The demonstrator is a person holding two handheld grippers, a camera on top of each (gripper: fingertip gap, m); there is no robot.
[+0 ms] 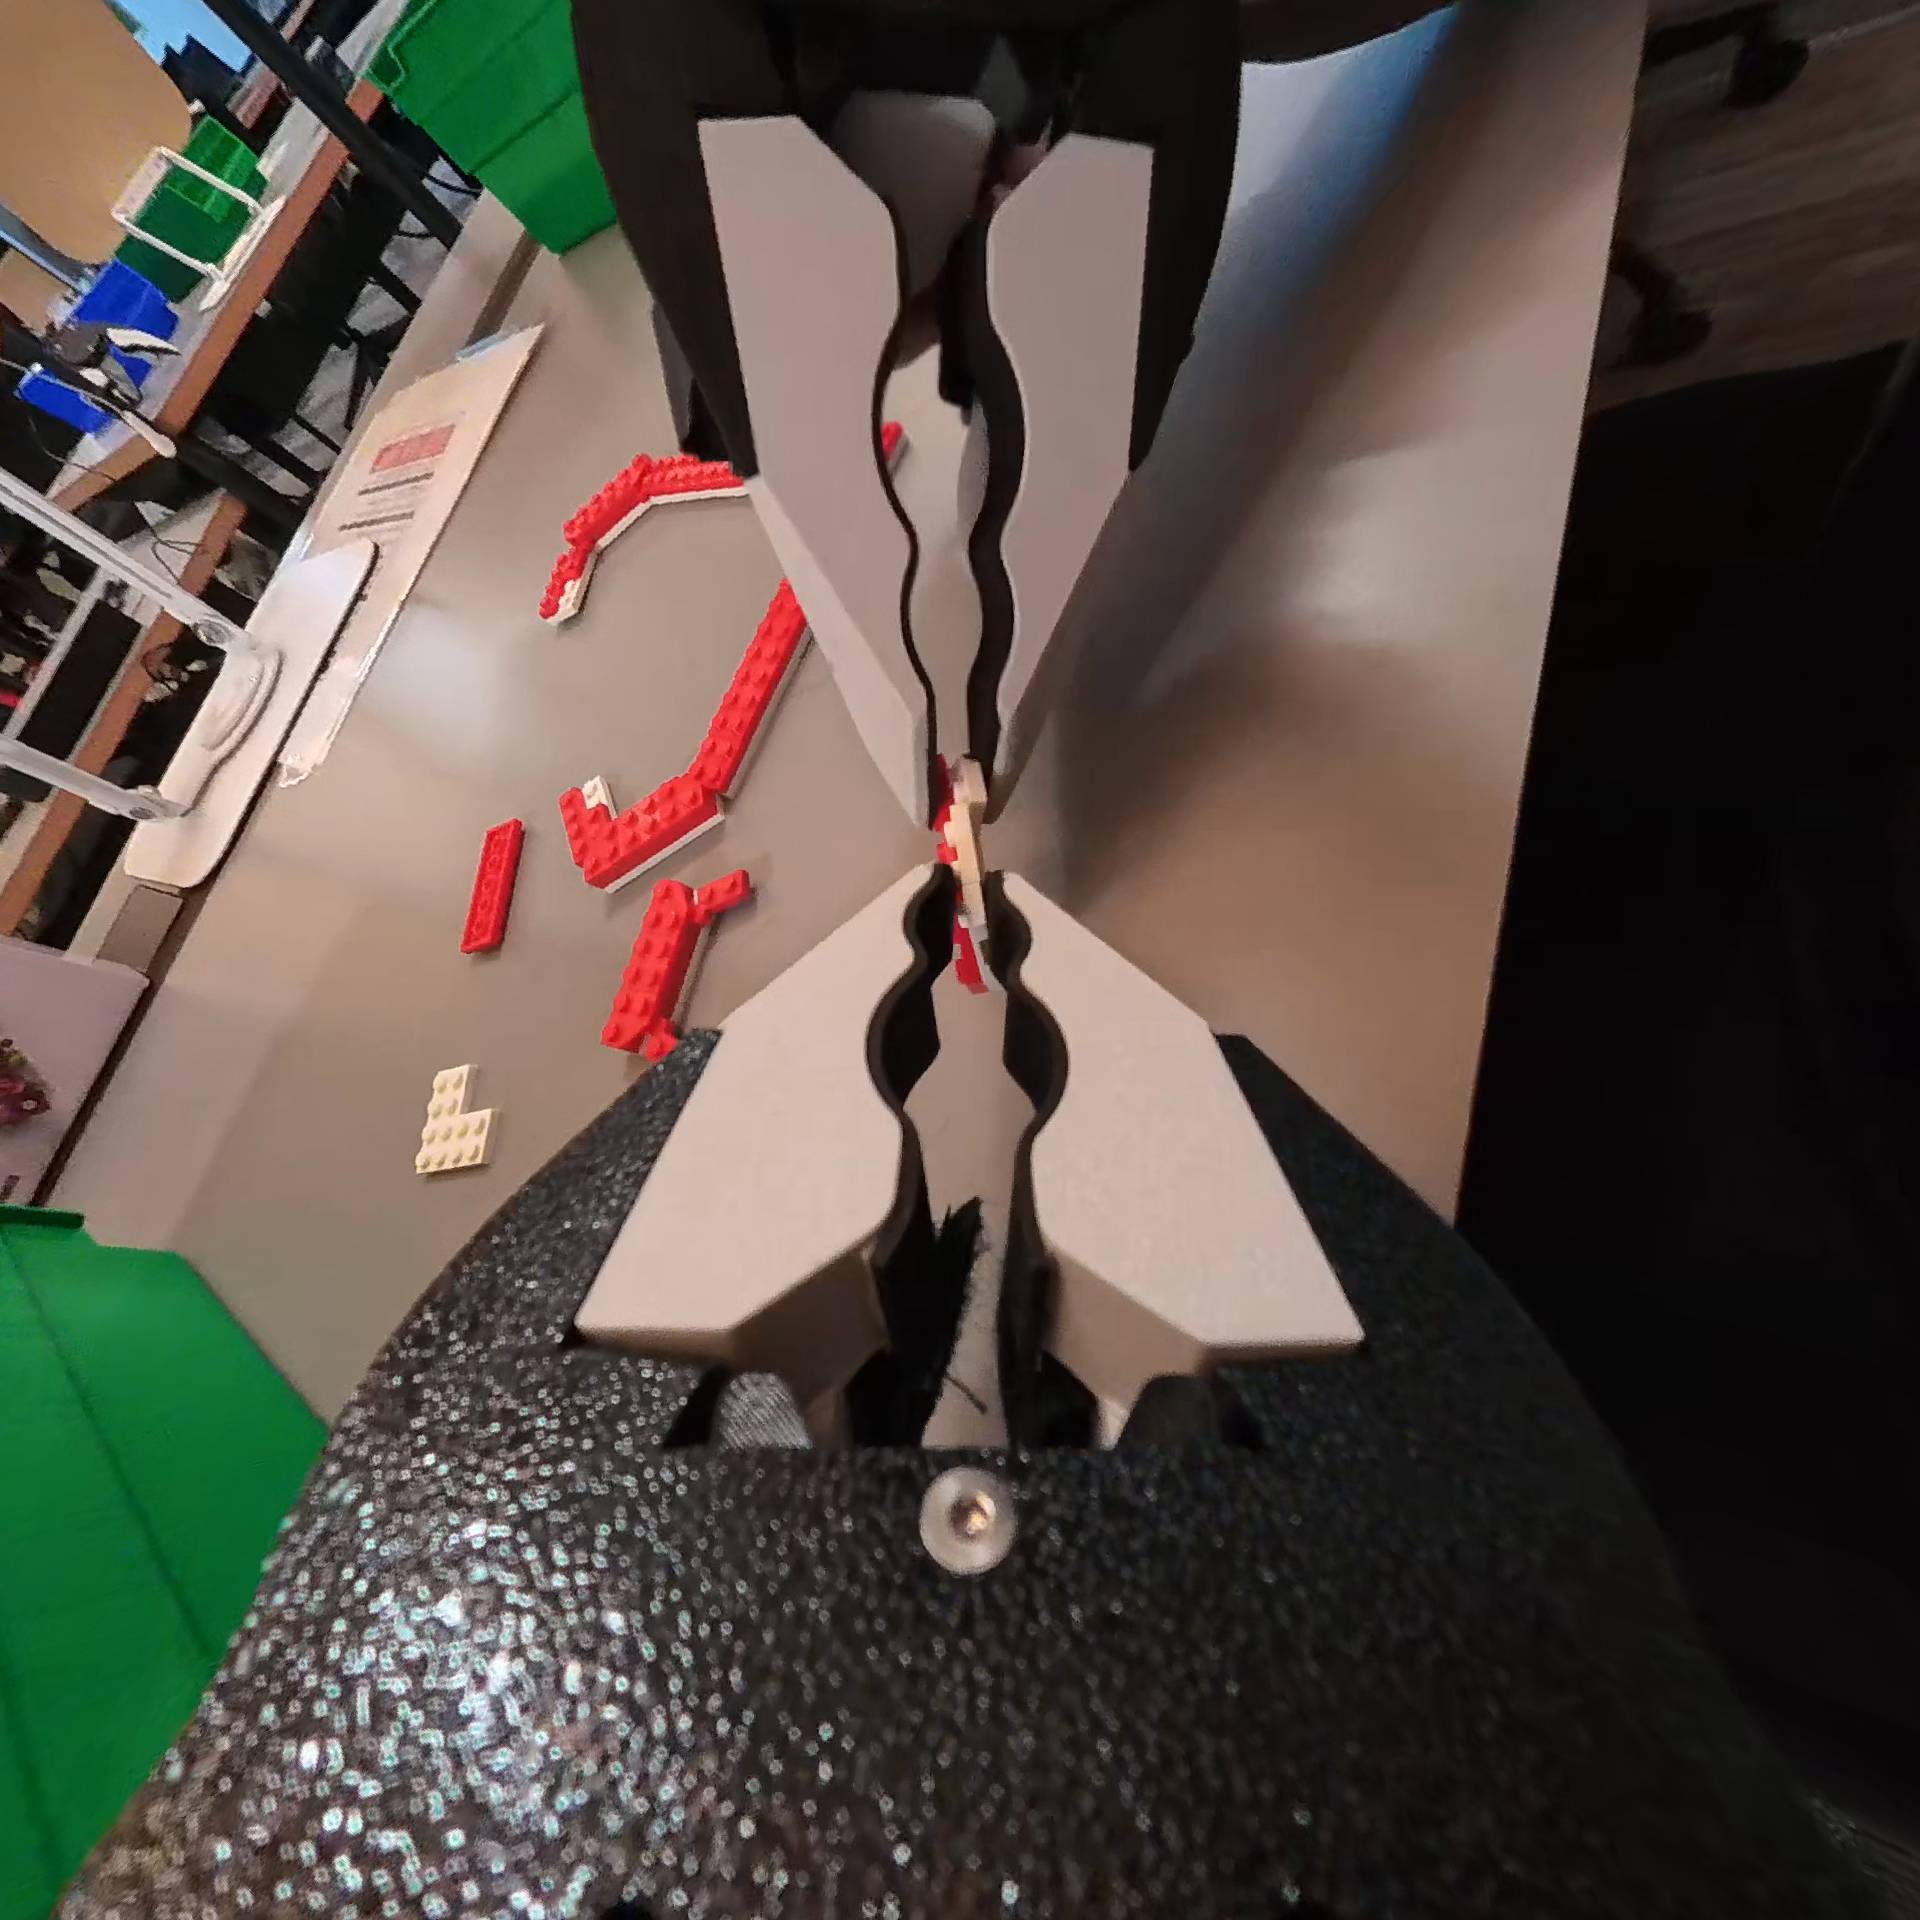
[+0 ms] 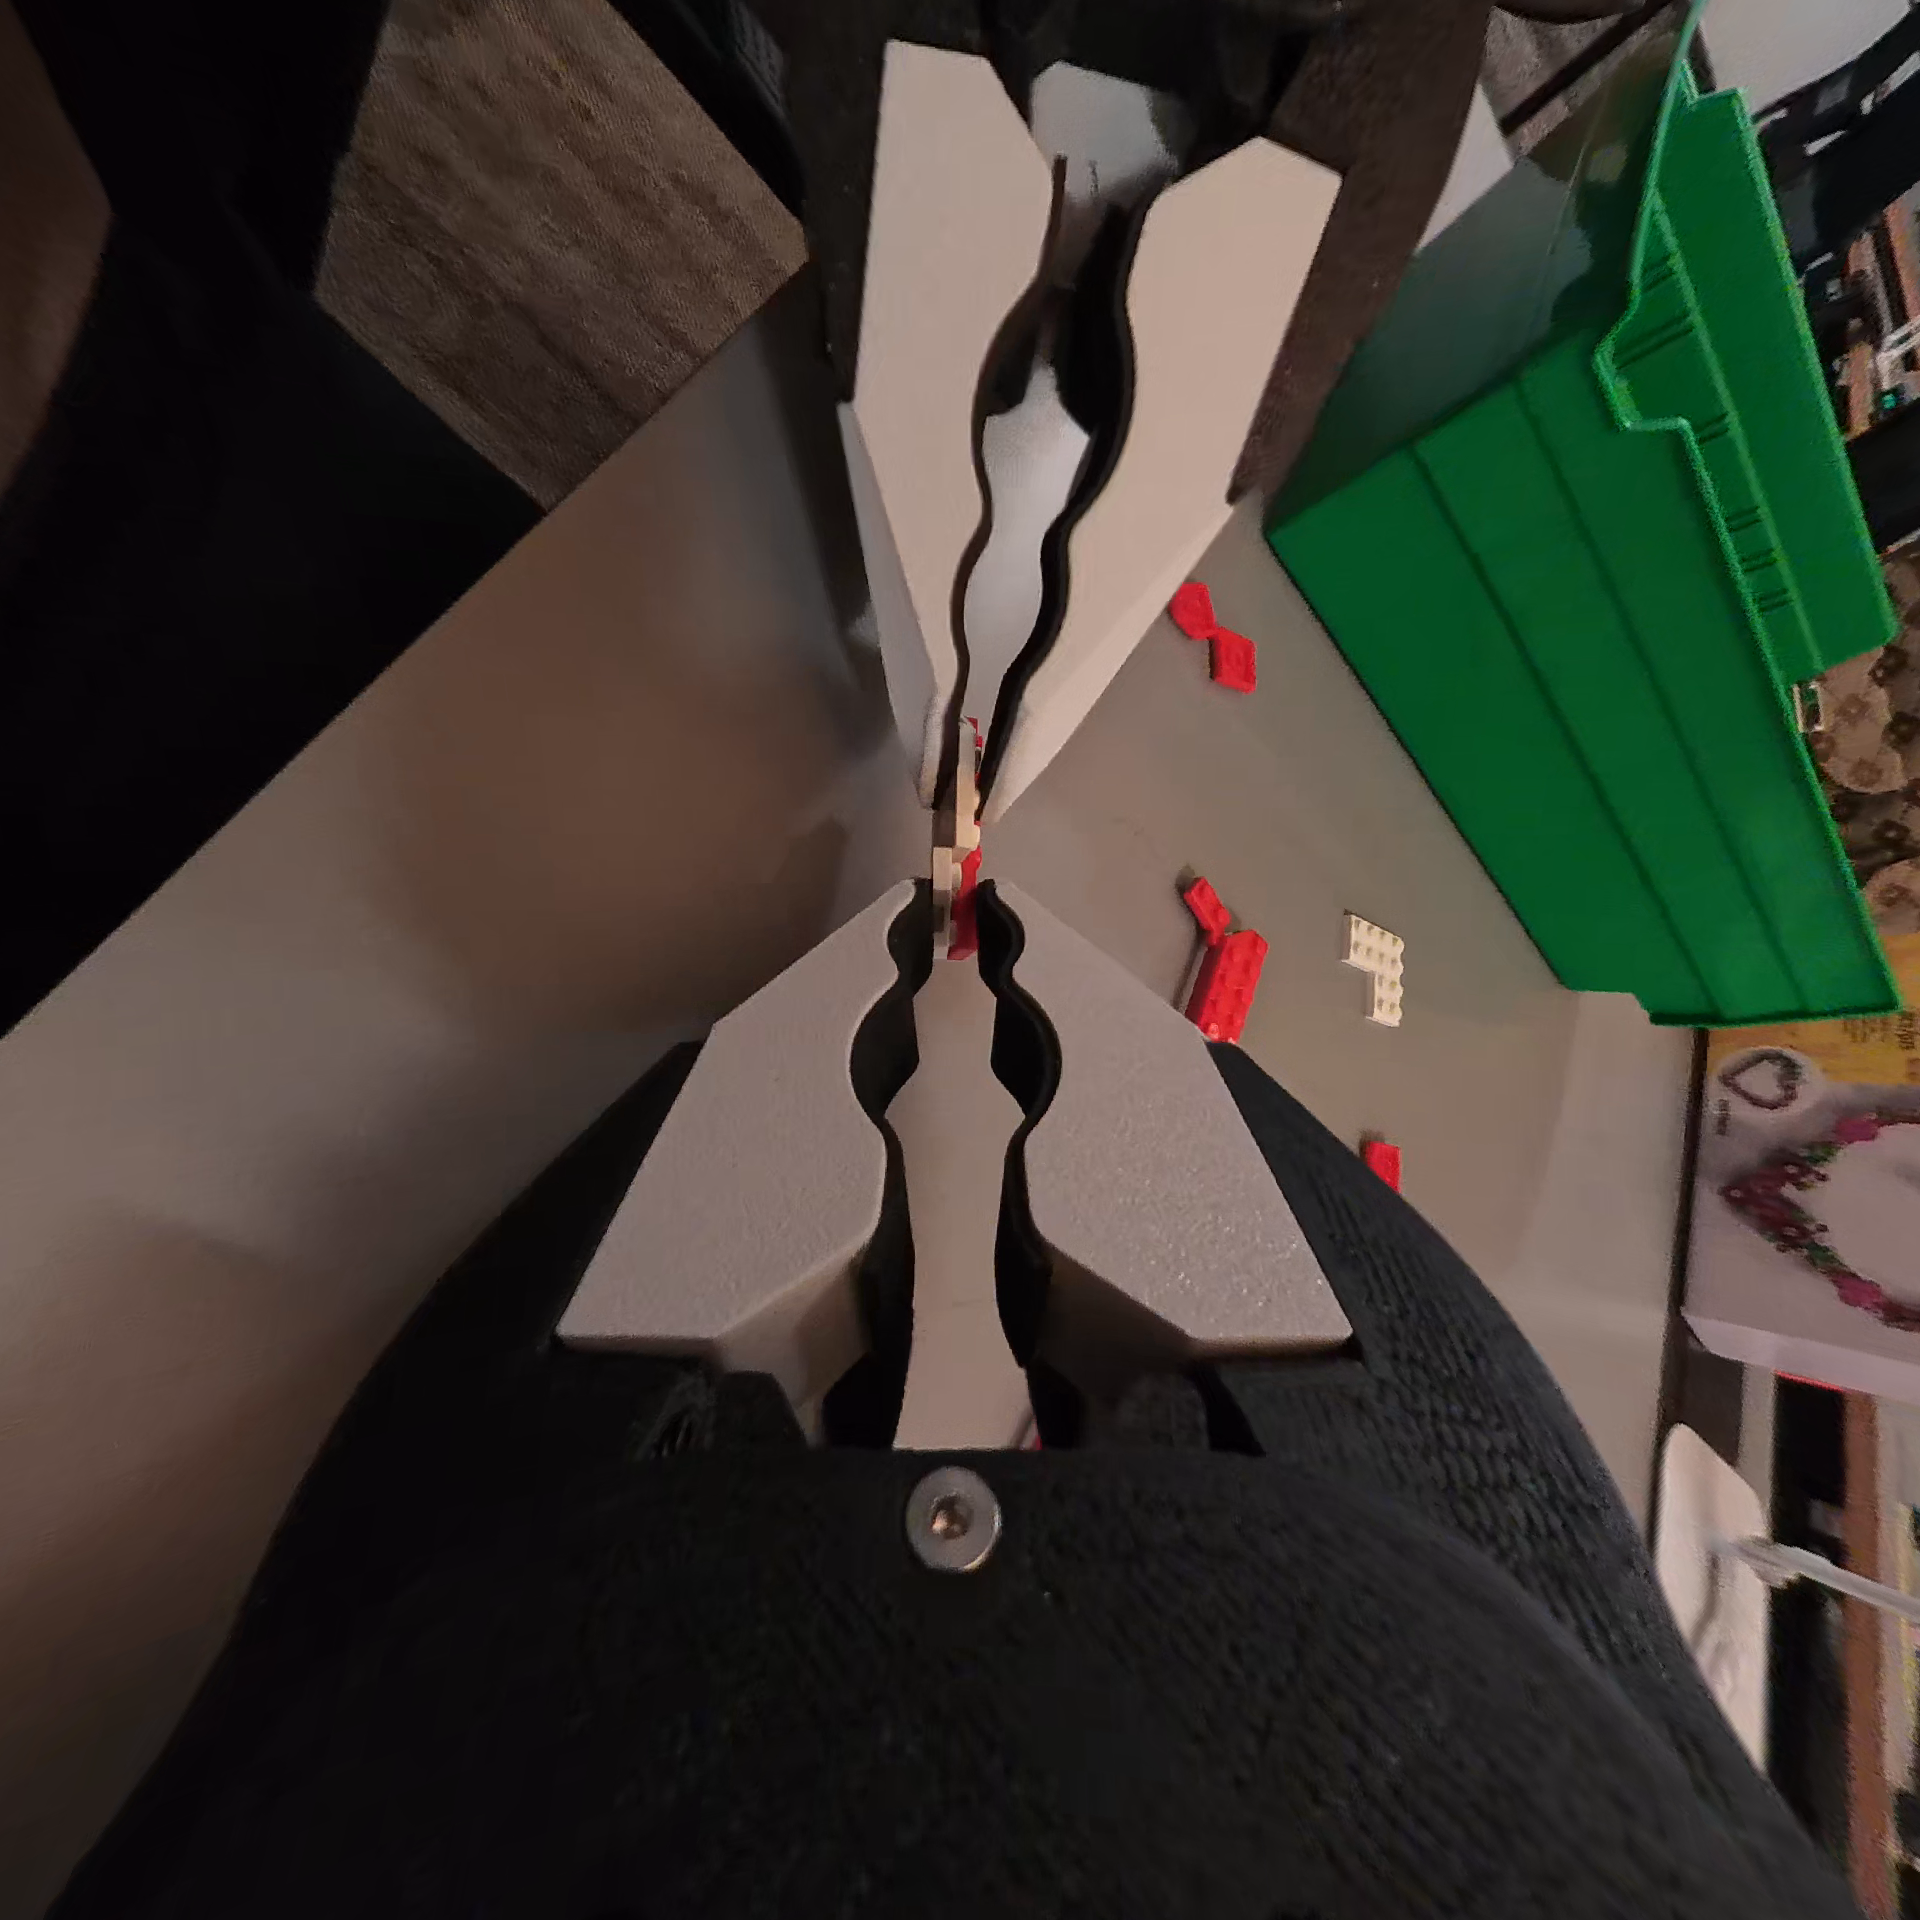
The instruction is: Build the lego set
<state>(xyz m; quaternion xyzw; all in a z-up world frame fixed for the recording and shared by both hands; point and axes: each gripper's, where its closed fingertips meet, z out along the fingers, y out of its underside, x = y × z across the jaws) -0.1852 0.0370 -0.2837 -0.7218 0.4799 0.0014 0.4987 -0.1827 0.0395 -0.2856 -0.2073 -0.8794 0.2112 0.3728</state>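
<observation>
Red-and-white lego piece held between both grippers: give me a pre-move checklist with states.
1. Left gripper shut on red-and-white piece: ok.
2. Right gripper shut on the same piece: ok.
3. Piece lifted clear of table: ok.
4. Plates fully pressed together: cannot tell, fingers hide the seam.
5. Long red section lying within view: ok.
6. White corner plate untouched: ok.

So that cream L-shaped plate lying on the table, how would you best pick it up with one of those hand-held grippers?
The cream L-shaped plate lies flat, studs up, apart from the red pieces. It is thin, so I would come straight down from above and pinch the long arm of the L across its two straight edges, near the corner. Both hand-held grippers are busy now, each shut on the same small red and cream assembly.
</observation>
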